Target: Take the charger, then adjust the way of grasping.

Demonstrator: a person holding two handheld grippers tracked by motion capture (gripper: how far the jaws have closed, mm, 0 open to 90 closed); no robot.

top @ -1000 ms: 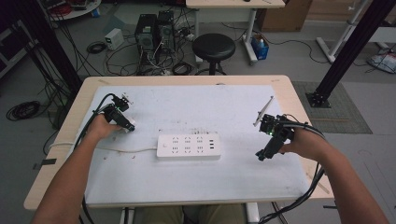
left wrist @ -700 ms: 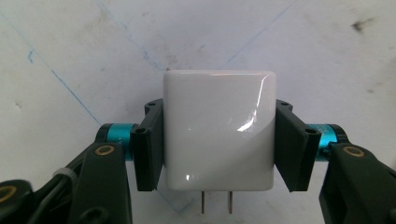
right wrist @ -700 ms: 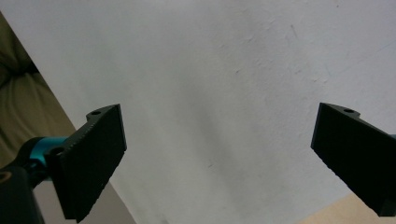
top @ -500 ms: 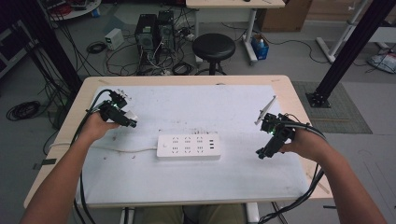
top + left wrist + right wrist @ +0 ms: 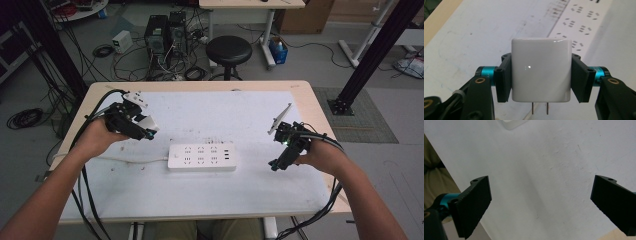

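A white power strip (image 5: 202, 156) lies in the middle of the white table mat, its cord running off to the left. My left gripper (image 5: 145, 131) is shut on a white plug-in charger (image 5: 540, 70) with two metal prongs showing below it; it hangs just left of and above the strip (image 5: 580, 25). My right gripper (image 5: 278, 163) is open to the right of the strip, jaws wide apart over bare mat, nothing between them. A corner of the strip (image 5: 512, 123) shows at the top of the right gripper view.
The wooden table (image 5: 320, 120) ends close to the right hand. A thin pale bar (image 5: 280, 118) sticks up beside the right gripper. Behind the table stand a black stool (image 5: 229, 50), computer towers (image 5: 162, 30) and floor cables.
The left gripper has carried the charger to the right and a little toward the power strip. The right gripper has hardly moved.
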